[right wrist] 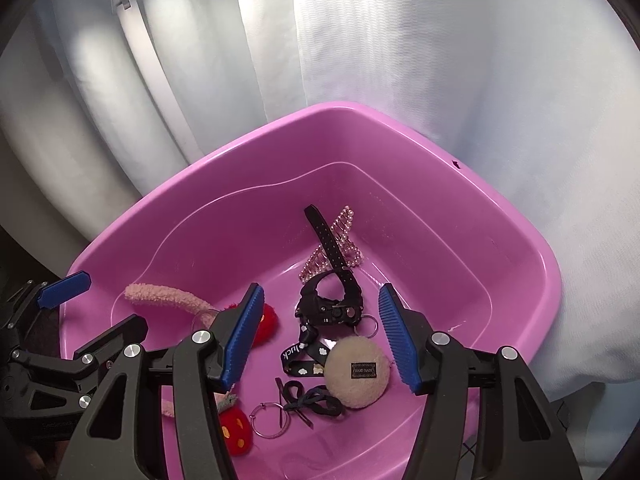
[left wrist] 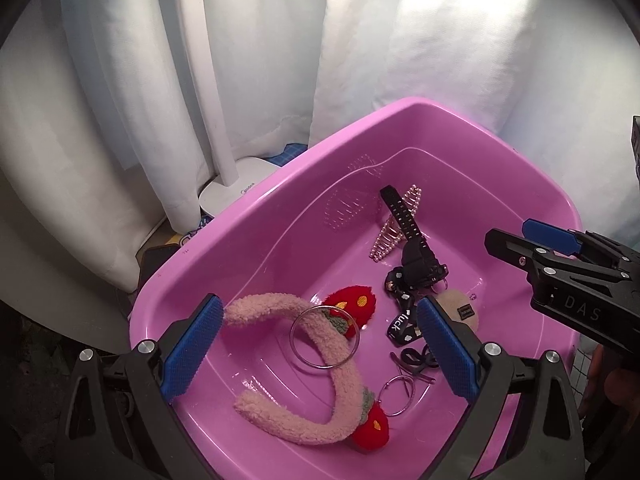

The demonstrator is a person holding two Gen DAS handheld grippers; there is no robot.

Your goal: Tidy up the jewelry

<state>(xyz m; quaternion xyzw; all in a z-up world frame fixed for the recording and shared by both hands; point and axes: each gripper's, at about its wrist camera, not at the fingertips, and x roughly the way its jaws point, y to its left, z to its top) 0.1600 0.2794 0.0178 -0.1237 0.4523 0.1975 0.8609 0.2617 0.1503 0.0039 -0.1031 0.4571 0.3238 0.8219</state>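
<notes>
**Pink basin: contents and claw status**

The pink basin (left wrist: 400,120) holds one plush headband (left wrist: 320,344) at 7 o'clock, one black watch (right wrist: 336,280), one pearl clip (right wrist: 348,236), one round cream pouch (right wrist: 356,376) and two metal rings. My left claw (left wrist: 320,344) is spread wide, my right claw (right wrist: 320,336) partly spread; both are empty and touch nothing.

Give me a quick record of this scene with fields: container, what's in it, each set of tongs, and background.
container: pink tub
contents: fuzzy pink headband with red strawberries, black watch, pearl hair clips, round cream pouch, black strap, metal rings, black hair ties
left tongs: open, above the headband, holding nothing
right tongs: open, above the pouch, holding nothing
background: white curtain, white lamp base
</notes>
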